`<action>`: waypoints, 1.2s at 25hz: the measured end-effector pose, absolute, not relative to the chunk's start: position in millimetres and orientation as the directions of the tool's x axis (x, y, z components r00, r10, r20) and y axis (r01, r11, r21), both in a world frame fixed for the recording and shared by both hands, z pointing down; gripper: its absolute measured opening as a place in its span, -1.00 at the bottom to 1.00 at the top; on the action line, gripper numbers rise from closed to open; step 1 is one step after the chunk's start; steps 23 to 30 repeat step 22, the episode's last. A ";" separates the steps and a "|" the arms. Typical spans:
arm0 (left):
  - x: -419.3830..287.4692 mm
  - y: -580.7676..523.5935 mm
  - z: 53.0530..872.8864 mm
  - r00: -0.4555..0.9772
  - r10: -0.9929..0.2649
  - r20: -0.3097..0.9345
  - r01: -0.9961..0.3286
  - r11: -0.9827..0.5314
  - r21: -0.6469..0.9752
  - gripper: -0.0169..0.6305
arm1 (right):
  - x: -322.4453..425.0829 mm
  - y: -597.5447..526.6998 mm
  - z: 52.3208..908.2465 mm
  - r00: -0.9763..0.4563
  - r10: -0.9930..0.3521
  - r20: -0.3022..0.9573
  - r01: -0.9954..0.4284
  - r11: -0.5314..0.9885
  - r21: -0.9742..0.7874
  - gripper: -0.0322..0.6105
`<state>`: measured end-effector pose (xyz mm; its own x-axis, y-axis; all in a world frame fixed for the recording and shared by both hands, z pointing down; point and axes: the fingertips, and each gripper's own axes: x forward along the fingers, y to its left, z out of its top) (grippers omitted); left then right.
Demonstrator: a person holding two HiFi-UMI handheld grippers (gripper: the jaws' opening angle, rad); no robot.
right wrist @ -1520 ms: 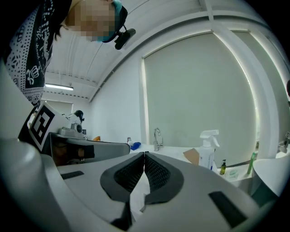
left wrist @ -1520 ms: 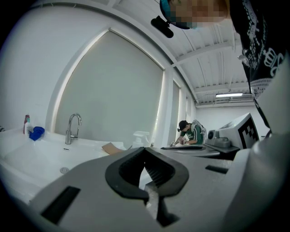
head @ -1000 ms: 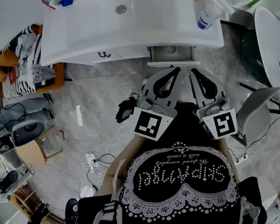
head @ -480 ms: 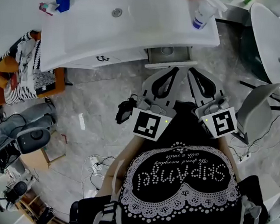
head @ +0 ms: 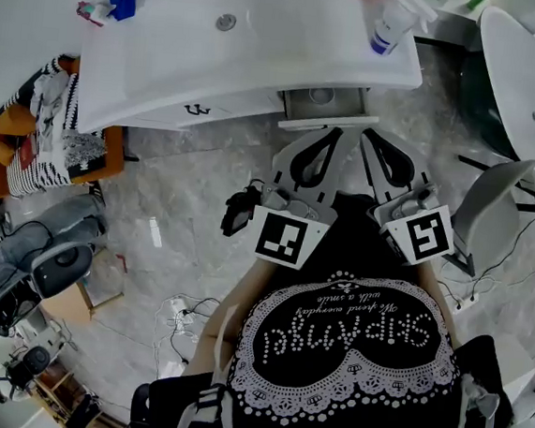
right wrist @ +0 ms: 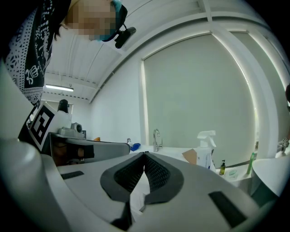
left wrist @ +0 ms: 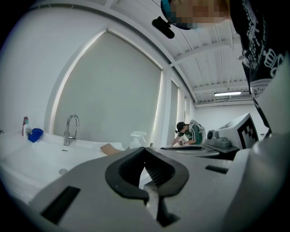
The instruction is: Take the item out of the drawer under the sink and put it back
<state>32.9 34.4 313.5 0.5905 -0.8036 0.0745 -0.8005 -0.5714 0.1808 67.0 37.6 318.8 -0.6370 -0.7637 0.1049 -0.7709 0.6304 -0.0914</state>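
Under the sink (head: 265,39), the open drawer (head: 325,121) lies lengthwise along its front.

Place: a washroom mock-up set inside an open lab or workshop, not a home bathroom.
Landmark: a white sink (head: 265,43) with a chrome tap (left wrist: 70,129); one drawer (head: 324,99) stands open under its front edge.
On the sink: a spray bottle (head: 391,27) at its right end.
In front of the sink: marble-look floor (head: 193,201) with a power strip (head: 176,305) and loose cables.
Left of the sink: heaped clothes (head: 59,127) and a cardboard box (head: 63,303).
Right of the sink: a round white desk (head: 533,93) and a grey chair (head: 488,216).
Behind the sink: a tall shaded window (left wrist: 108,90).
Beyond the sink's right end: a person (left wrist: 186,133) bends forward under a ceiling strip light (left wrist: 228,94).
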 end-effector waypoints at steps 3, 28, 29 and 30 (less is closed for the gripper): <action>30.5 35.2 313.6 0.582 -0.810 0.074 -0.806 -0.563 0.183 -0.94 | 65.2 38.0 319.3 -0.644 -0.757 0.106 -0.765 0.637 -0.095 -0.85; 34.2 33.7 319.8 0.594 -0.799 0.093 -0.799 -0.572 0.188 -0.94 | 67.8 36.1 326.6 -0.639 -0.758 0.130 -0.769 0.628 -0.118 -0.85; 34.2 33.7 319.8 0.594 -0.799 0.093 -0.799 -0.572 0.188 -0.94 | 67.8 36.1 326.6 -0.639 -0.758 0.130 -0.769 0.628 -0.118 -0.85; 34.2 33.7 319.8 0.594 -0.799 0.093 -0.799 -0.572 0.188 -0.94 | 67.8 36.1 326.6 -0.639 -0.758 0.130 -0.769 0.628 -0.118 -0.85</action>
